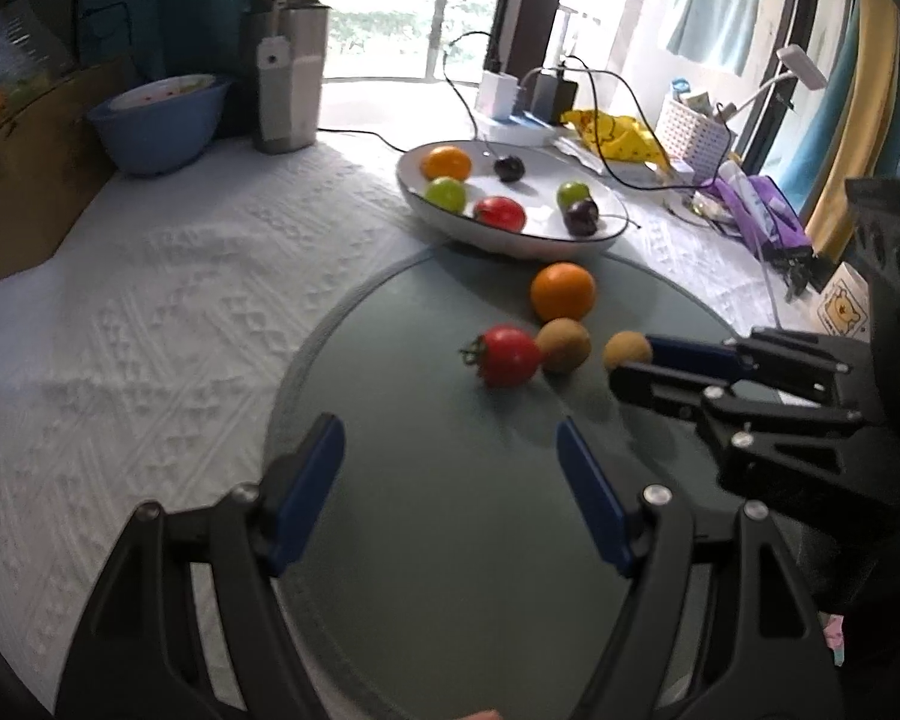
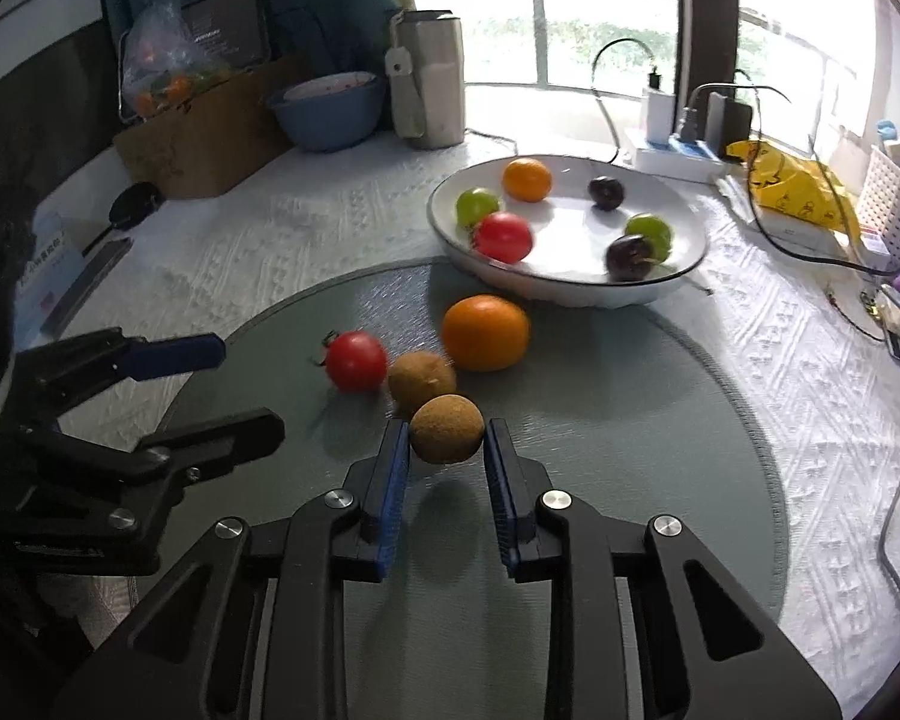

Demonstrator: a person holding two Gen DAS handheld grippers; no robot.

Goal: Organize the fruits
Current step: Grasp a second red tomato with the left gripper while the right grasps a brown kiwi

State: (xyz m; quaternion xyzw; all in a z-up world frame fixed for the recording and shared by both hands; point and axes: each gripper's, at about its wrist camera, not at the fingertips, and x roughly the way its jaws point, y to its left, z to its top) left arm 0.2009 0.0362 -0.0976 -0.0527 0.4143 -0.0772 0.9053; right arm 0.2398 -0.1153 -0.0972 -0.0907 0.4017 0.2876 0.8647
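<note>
Right gripper (image 2: 447, 450) fingers pinching a brown kiwi (image 2: 447, 429), lifted above the grey mat (image 2: 630, 450). Left gripper (image 1: 450, 468) fingers spread, empty. Tomato (image 1: 506, 356), second kiwi (image 1: 563, 345), orange (image 1: 563, 291) at 12 o'clock; white plate (image 1: 450, 222) of fruit beyond.

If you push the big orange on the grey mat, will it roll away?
Probably. The orange looks round and sits loose on the flat grey mat, so a push should roll it. The kiwi beside it or the white plate behind might stop it.
</note>
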